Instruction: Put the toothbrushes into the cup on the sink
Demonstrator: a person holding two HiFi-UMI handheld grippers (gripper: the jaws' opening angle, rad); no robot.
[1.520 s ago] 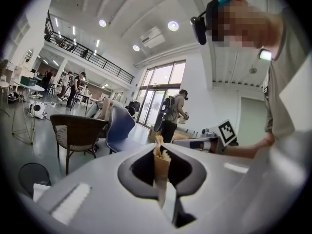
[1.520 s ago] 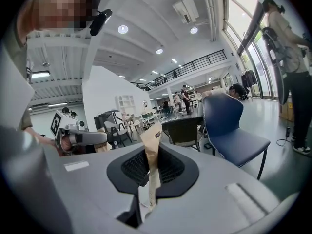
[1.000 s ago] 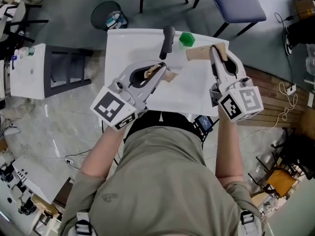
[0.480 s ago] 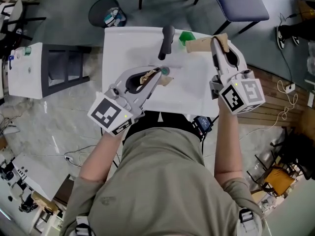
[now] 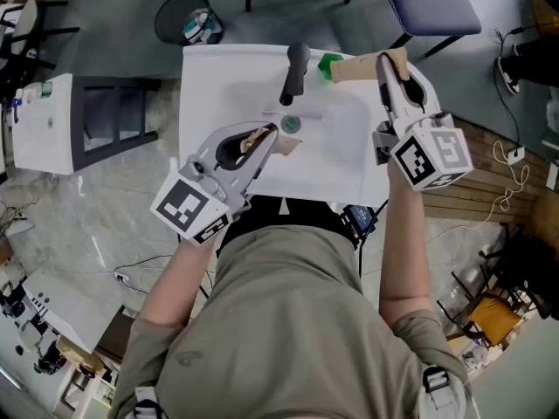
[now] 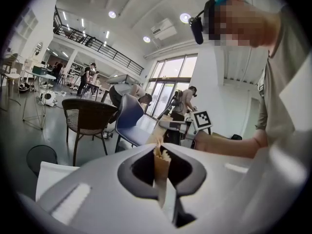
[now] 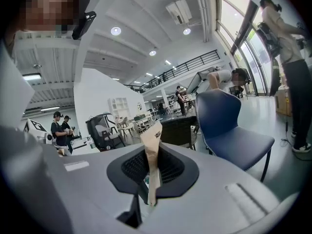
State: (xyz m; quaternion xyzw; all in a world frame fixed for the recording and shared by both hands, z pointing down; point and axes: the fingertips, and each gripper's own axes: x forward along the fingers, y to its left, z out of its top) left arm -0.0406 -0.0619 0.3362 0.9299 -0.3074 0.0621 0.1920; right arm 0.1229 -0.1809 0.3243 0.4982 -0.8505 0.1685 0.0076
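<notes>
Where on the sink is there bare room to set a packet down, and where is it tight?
Free: the sink top between its left edge and the faucet, and the basin between the drain and the right gripper. Crowded: the back right, where faucet, green cup and the right gripper's paper packet bunch together.

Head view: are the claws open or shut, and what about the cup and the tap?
Left claw: shut on the left packet.
Right claw: shut on the right packet.
Cup: on the sink rim, partly behind the right packet; its inside cannot be seen.
Tap: no water seen running.
</notes>
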